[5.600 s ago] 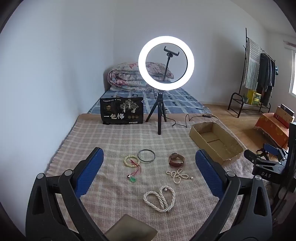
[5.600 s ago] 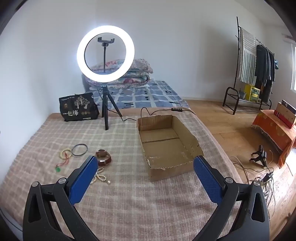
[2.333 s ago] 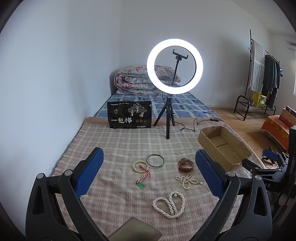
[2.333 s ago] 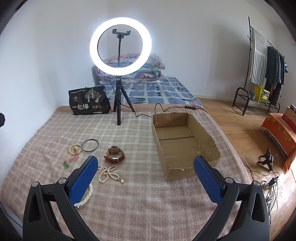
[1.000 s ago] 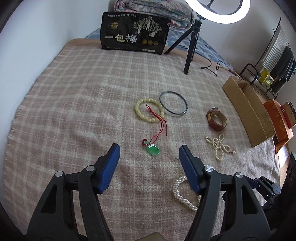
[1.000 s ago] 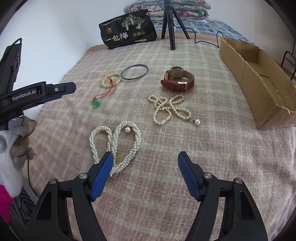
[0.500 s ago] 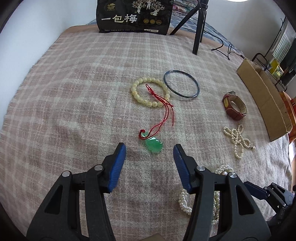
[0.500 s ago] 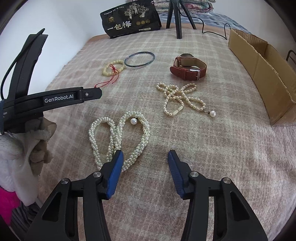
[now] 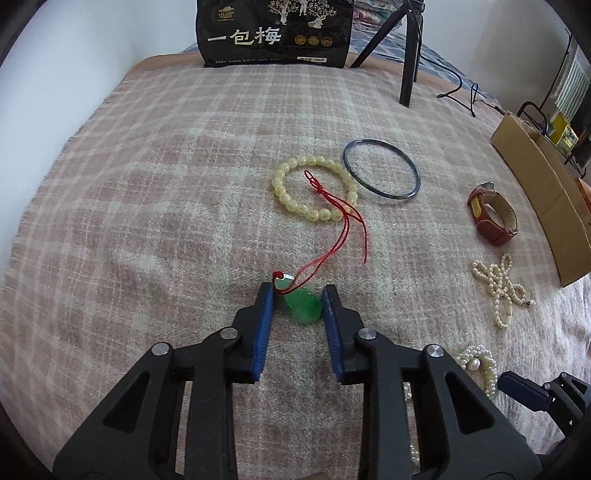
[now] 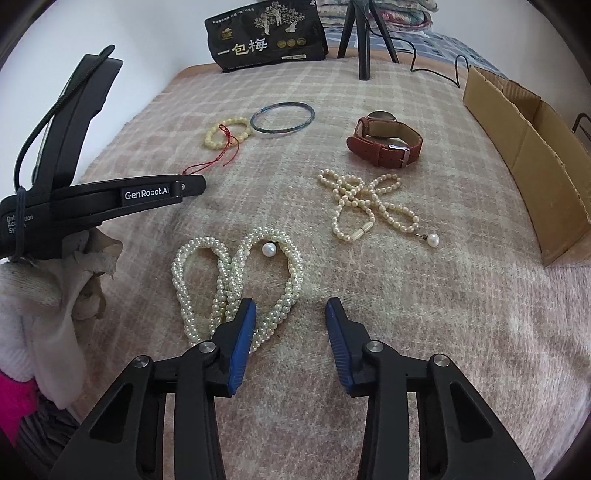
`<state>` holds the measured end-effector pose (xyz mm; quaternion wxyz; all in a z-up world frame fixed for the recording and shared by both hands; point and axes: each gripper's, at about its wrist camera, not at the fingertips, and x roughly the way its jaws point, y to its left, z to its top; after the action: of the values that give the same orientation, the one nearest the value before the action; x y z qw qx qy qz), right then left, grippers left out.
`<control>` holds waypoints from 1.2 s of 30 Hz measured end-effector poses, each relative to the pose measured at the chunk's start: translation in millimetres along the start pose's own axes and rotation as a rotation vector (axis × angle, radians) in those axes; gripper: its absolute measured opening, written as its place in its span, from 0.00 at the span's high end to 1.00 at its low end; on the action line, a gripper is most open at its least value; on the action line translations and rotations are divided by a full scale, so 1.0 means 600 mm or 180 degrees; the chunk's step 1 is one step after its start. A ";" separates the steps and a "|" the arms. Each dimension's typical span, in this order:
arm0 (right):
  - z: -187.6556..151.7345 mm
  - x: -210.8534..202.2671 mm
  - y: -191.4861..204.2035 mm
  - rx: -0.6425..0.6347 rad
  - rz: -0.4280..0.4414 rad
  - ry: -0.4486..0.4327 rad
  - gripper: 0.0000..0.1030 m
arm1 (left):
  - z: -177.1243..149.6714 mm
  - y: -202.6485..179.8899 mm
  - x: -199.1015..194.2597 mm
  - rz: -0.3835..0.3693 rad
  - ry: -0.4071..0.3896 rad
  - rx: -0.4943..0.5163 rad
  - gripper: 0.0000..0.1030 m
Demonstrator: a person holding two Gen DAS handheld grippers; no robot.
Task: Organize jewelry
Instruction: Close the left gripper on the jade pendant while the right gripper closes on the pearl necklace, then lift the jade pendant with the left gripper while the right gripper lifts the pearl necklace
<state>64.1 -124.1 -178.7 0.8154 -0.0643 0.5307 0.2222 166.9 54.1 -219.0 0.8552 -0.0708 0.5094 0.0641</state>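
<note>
Jewelry lies on a plaid blanket [image 9: 147,184]. A green jade pendant [image 9: 303,304] on a red cord [image 9: 343,229] sits between the blue pads of my left gripper [image 9: 297,291], whose jaws are narrowly open around it, down at the blanket. My right gripper [image 10: 290,308] is open low over the blanket; its left pad [image 10: 242,332] overlaps the thick white pearl necklace [image 10: 236,273]. Beyond lie a yellow bead bracelet [image 9: 314,192], a dark bangle [image 9: 382,170], a brown leather watch [image 10: 384,142] and a thin pearl strand [image 10: 365,208].
An open cardboard box [image 10: 532,147] stands along the blanket's right side. A black printed bag [image 10: 266,33] and a tripod [image 10: 364,37] with its cable stand at the far edge. The left gripper's body and gloved hand [image 10: 55,280] fill the right wrist view's left side.
Both grippers have dropped toward the blanket and narrowed their jaws. The left one has advanced so the green pendant now lies between its pads; the right one has closed in on the thick pearl necklace.
</note>
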 end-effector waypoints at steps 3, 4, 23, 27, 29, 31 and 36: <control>0.000 0.004 0.010 -0.0137 -0.0116 -0.0001 0.69 | 0.001 0.007 0.001 -0.0046 0.0004 -0.0032 0.81; -0.001 0.004 0.013 -0.0182 -0.0146 -0.0005 0.74 | 0.001 0.009 0.000 -0.0061 0.0007 -0.0043 0.81; 0.016 -0.040 0.028 -0.0312 -0.0021 -0.0301 0.94 | 0.003 0.063 -0.035 -0.0271 -0.0110 -0.0376 0.97; 0.022 -0.057 0.029 -0.0295 0.0036 -0.0397 0.94 | 0.007 0.075 -0.049 -0.0317 -0.0160 -0.0466 0.97; 0.024 -0.062 0.029 -0.0293 0.0067 -0.0425 0.94 | 0.010 0.077 -0.056 -0.0314 -0.0195 -0.0488 0.97; 0.025 -0.069 0.029 -0.0305 0.0076 -0.0471 0.94 | 0.015 0.078 -0.065 -0.0310 -0.0256 -0.0490 0.97; 0.034 -0.100 0.027 -0.0300 0.0151 -0.0647 0.94 | 0.026 0.080 -0.106 -0.0389 -0.0453 -0.0503 0.97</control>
<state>53.9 -120.0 -114.4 0.8556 -0.0671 0.4356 0.2715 141.8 101.7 -158.4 0.8833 -0.1642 0.4354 0.0566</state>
